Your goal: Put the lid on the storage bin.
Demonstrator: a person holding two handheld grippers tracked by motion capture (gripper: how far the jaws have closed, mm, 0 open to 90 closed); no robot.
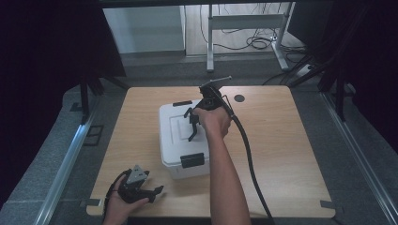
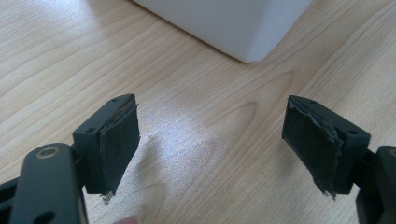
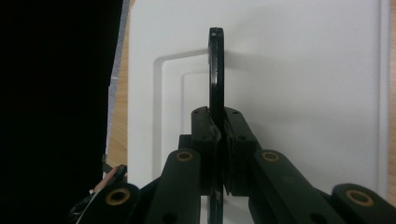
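The right claw [image 3: 218, 140] is squeezing the box's black handle [image 3: 216, 70] (left claw [image 2: 212, 144] is waiting wide open at seven o'clock), so it should be lifting the white box [image 1: 174, 140] straight and slowly.

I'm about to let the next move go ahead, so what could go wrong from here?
The right gripper is shut on the box's thin black handle near one end, so the handle could twist or slip. The white box has both black latches down, so pulling may lift or drag it while the open left gripper rests aside.
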